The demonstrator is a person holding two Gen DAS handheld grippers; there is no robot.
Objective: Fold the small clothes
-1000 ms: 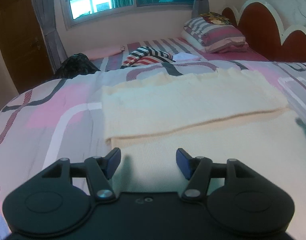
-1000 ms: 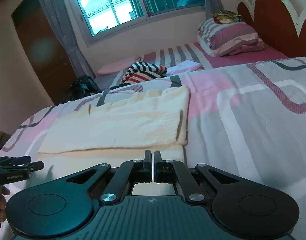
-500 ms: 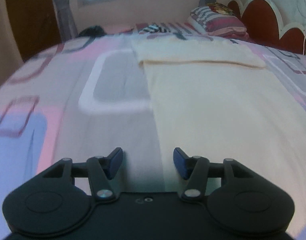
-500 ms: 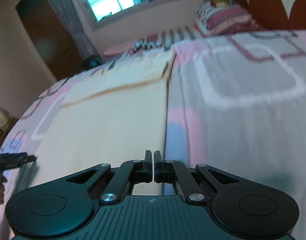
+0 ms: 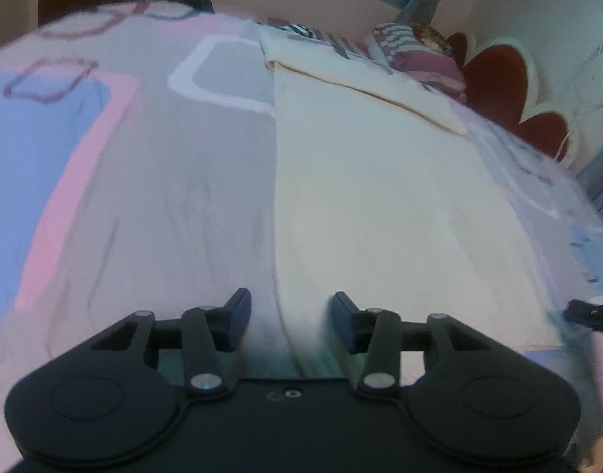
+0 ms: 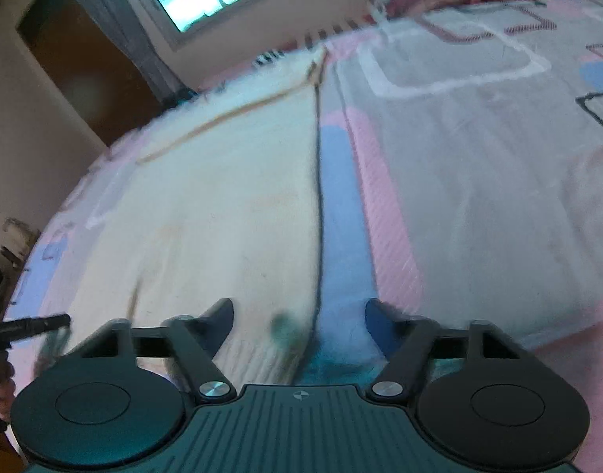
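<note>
On the bed cover [image 5: 151, 197], flat: cream cloth [image 5: 364, 205]. Over its near left edge: left gripper [image 5: 291, 323], closing, nothing pinched. Over its near right edge: right gripper [image 6: 299, 325], opening wide, holding nothing.

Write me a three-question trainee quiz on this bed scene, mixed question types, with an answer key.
1. True or false: the right tongs are clamped on the cream garment.
2. Multiple choice: which edge of the cream garment lies between the fingers of the left tongs? A) its left side edge B) its far folded edge C) none, only bedsheet
3. Fill in: the far end of the garment is already ____ over itself.

Key
1. False: the jaws are opening and the pads stand clear, with the garment's right edge and the sheet below them.
2. A: the jaws are closing around that edge but do not yet press on it.
3. folded
</note>
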